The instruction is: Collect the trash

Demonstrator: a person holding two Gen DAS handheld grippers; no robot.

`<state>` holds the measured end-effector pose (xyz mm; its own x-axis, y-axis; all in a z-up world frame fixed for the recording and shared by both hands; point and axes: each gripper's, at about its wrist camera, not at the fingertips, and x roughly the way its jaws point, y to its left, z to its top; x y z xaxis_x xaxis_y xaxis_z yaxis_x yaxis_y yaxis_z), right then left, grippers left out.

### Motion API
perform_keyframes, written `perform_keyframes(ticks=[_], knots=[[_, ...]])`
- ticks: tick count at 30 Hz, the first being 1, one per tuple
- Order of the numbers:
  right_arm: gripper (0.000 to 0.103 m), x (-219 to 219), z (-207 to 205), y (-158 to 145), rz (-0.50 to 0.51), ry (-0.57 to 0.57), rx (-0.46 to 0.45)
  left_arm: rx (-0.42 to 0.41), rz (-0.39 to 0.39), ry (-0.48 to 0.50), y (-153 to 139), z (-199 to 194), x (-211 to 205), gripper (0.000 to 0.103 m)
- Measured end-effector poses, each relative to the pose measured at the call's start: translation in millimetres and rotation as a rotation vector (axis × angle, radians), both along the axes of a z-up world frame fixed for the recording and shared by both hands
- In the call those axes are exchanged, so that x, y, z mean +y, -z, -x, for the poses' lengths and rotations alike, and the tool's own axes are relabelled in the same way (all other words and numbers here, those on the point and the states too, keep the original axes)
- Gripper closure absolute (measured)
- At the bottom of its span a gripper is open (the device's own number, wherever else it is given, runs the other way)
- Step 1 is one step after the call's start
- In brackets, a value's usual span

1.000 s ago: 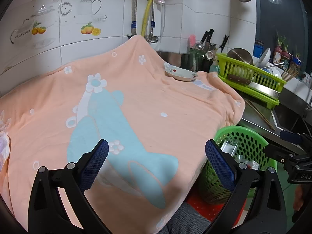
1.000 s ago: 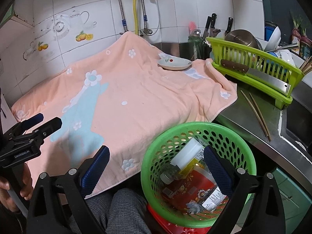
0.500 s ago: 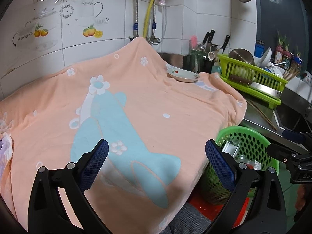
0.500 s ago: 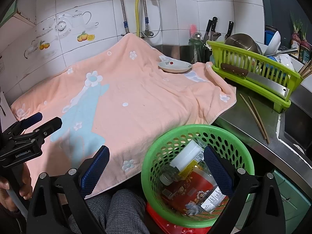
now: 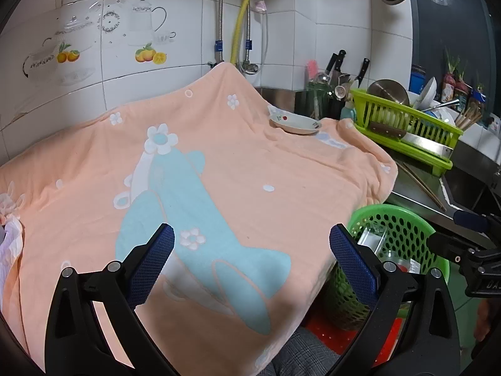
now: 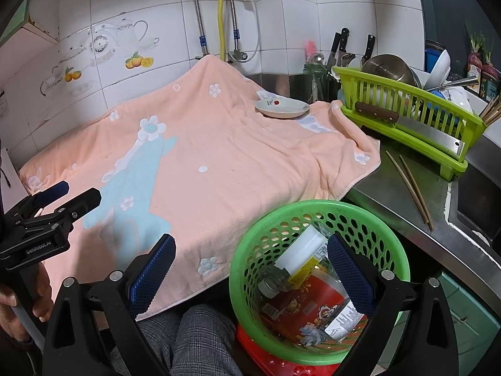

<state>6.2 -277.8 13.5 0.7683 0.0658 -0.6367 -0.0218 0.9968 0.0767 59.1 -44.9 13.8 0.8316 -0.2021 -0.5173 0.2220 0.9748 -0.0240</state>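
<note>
A green perforated basket [image 6: 385, 219] stands below the counter's front edge and holds trash: a white-capped bottle [image 6: 300, 250], a red snack wrapper [image 6: 300, 310] and small containers. The basket also shows in the left wrist view [image 5: 404, 222]. My right gripper [image 6: 249, 269] is open and empty, just above the basket's near left rim. My left gripper [image 5: 250, 260] is open and empty, low over the front of the peach towel [image 5: 219, 172]. The left gripper also appears at the left of the right wrist view [image 6: 67, 199].
A small white dish [image 6: 281, 106] sits at the towel's far right. A green dish rack [image 6: 407, 119] with a cleaver, pots and bowls stands on the steel counter, with chopsticks [image 6: 410, 188] beside it. A red stool [image 6: 269, 354] is under the basket. White crumpled material [image 5: 11, 244] lies at the towel's left edge.
Both grippers have drifted slightly; the views shifted a little toward the wall. Both stay open and empty.
</note>
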Motion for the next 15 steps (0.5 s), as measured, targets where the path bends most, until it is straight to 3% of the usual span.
perform_keyframes(ticks=[15], knots=[[0.008, 2.3, 0.4, 0.5, -0.004, 0.002, 0.0, -0.014, -0.012, -0.004, -2.1, 3.0, -3.6, 0.005]])
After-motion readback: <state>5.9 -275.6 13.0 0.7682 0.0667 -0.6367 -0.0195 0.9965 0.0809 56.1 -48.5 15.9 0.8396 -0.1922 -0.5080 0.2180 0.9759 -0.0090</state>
